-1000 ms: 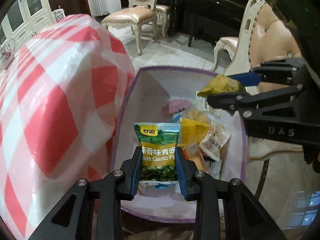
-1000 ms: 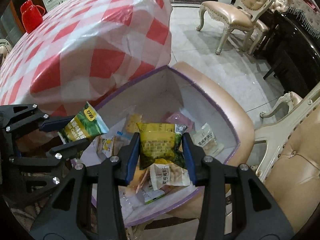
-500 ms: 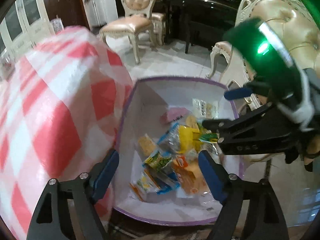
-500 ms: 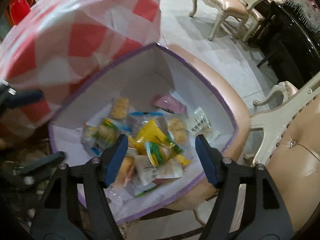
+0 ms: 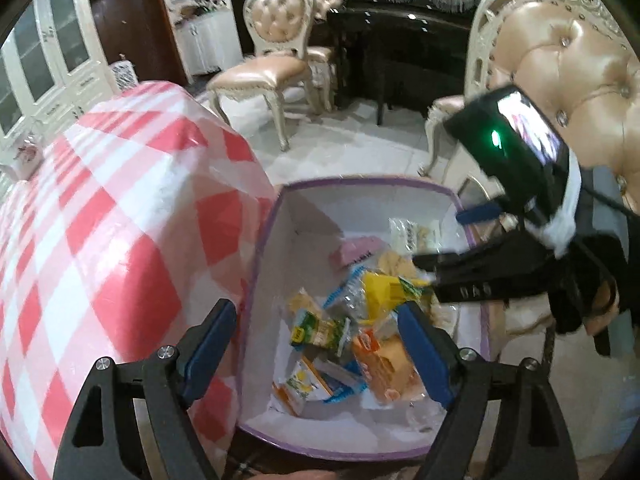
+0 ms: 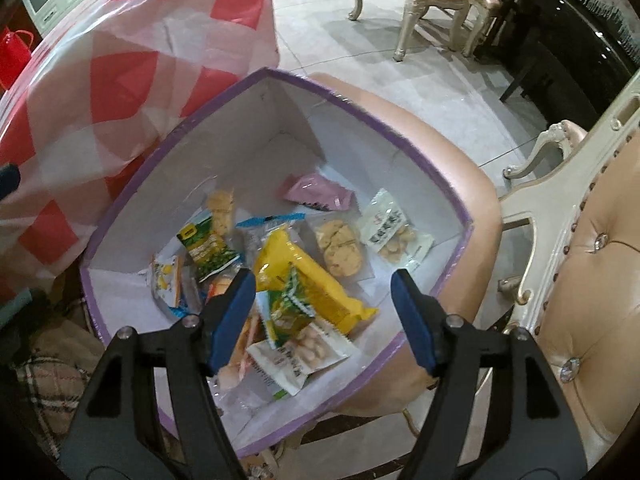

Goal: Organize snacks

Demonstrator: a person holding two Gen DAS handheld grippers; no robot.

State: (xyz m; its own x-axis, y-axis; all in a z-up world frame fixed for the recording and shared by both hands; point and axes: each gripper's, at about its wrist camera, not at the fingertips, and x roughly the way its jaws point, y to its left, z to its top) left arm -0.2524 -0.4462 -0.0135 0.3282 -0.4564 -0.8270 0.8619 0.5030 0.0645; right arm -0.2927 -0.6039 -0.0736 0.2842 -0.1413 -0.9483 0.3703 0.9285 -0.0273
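A red-checked tabletop point(image 5: 120, 240) stands beside a padded chair carrying the purple-rimmed box point(image 6: 280, 76). Both claws, left point(image 5: 320, 350) and right point(image 6: 324, 316), have just opened wide and hang empty above the snack packets point(image 6: 304, 280) lying inside. Drop done, I'd say; next needs fetching more.

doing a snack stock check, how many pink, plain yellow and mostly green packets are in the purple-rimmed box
pink packet: 1
yellow packet: 1
green packets: 2
total: 4
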